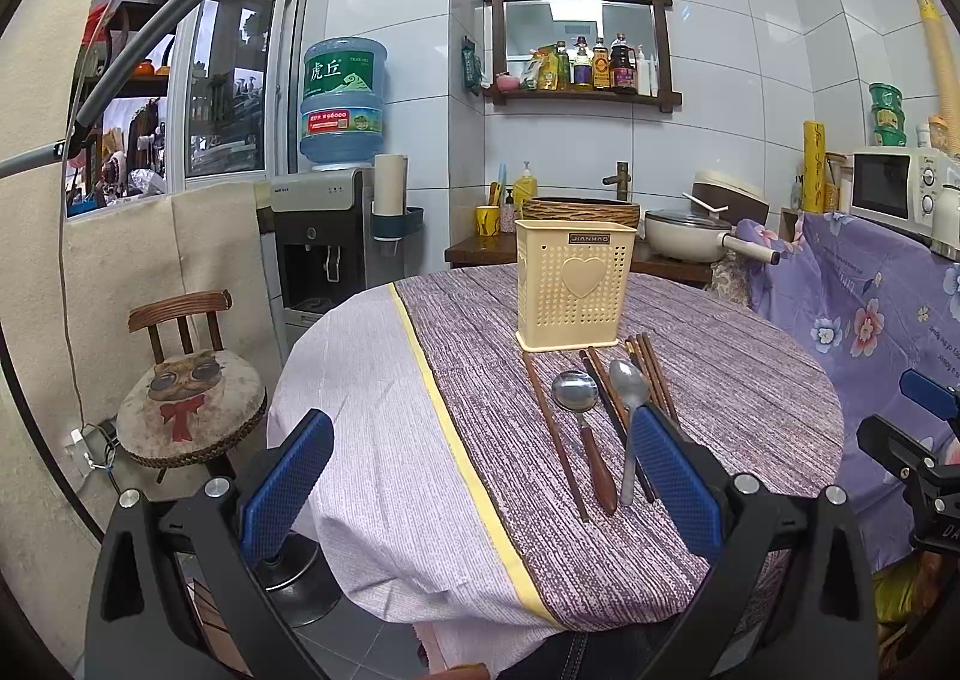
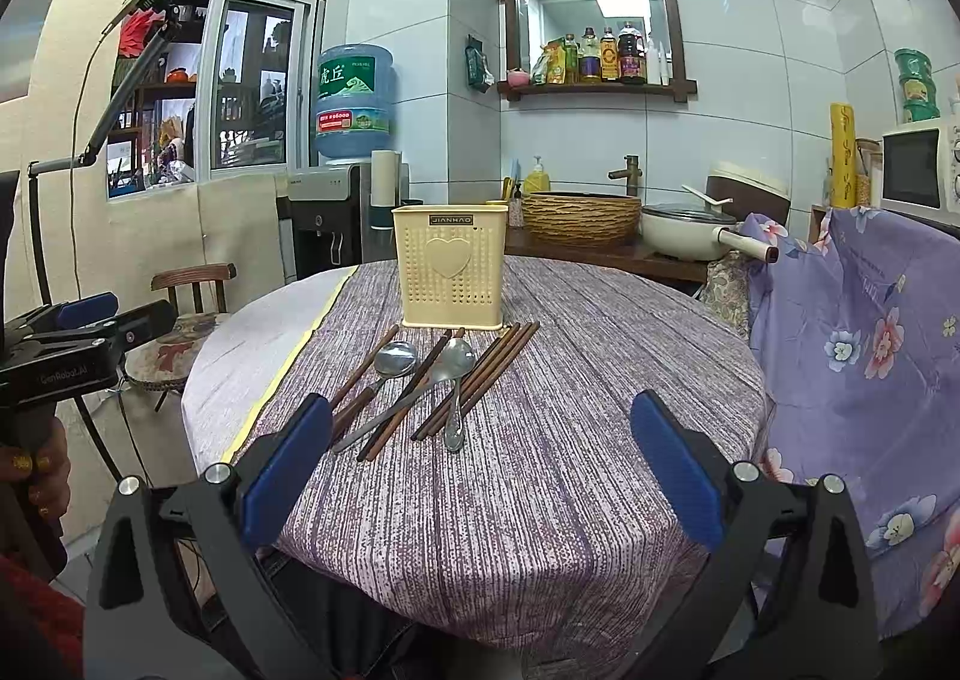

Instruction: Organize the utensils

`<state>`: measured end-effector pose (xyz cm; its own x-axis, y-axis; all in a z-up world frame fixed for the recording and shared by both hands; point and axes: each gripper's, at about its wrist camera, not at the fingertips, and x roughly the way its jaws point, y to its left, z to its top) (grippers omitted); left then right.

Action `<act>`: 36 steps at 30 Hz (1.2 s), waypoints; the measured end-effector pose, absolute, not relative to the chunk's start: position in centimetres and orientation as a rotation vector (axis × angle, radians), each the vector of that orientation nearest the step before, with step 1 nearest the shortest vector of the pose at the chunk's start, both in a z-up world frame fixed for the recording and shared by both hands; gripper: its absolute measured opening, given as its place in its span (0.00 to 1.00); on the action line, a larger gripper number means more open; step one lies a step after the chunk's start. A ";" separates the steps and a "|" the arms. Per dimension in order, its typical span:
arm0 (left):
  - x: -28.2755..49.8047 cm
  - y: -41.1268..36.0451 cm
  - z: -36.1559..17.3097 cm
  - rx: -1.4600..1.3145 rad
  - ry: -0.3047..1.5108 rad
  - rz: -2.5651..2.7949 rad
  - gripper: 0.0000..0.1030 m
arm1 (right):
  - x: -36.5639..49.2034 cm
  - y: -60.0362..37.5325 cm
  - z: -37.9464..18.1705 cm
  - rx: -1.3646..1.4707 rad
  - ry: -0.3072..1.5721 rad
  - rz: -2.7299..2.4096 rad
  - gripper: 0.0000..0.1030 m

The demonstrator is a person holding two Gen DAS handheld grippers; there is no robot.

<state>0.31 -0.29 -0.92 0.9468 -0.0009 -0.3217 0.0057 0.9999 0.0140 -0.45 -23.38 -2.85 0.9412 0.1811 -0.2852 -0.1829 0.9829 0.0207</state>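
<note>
So, nothing has been put away yet, as far as I can tell.

From the left wrist camera, the yellow holder (image 1: 575, 284) stands upright on the round table (image 1: 720, 356). It has little holes and a heart on its front. I cannot see down into it, but nothing sticks out of the top. All the utensils lie flat on the cloth just in front of the holder. There is a spoon with a wooden handle (image 1: 579, 410), a silver spoon (image 1: 628, 404) beside it, a single chopstick (image 1: 555, 434) to the left of the first spoon, and more chopsticks (image 1: 654, 380) on the far side of the silver spoon. The left gripper (image 1: 480, 476) is wide open and holds nothing. It hangs over the near edge of the table, well apart from the holder.

From the right wrist camera, the same holder (image 2: 450, 266) stands on the table (image 2: 630, 356), and the spoons (image 2: 420, 374) and chopsticks (image 2: 480, 380) lie in a loose row right in front of it. The right gripper (image 2: 480, 464) is wide open too, with nothing between its blue pads (image 2: 675, 470). It also waits near the table's front edge.

I think the whole job is still left: each spoon and chopstick has to be picked up and stood inside the holder.
</note>
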 end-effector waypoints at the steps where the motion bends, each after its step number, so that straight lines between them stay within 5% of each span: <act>1: 0.3 -0.4 -1.0 0.016 0.330 -0.004 0.96 | -0.5 -23.3 -2.9 -0.006 0.291 0.186 0.95; 25: 8.7 0.0 -3.9 0.076 0.587 -0.017 0.95 | 10.0 -24.5 -4.9 0.022 0.534 0.208 0.95; 36: 14.8 -1.0 -3.7 0.091 0.660 -0.088 0.94 | 17.8 -25.3 -5.8 0.106 0.727 0.208 0.68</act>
<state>14.84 -0.95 -3.65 0.7863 -0.0526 -0.6156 0.1104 0.9923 0.0561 17.80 -25.33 -5.83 0.7275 0.2248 -0.6482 -0.1517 0.9741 0.1676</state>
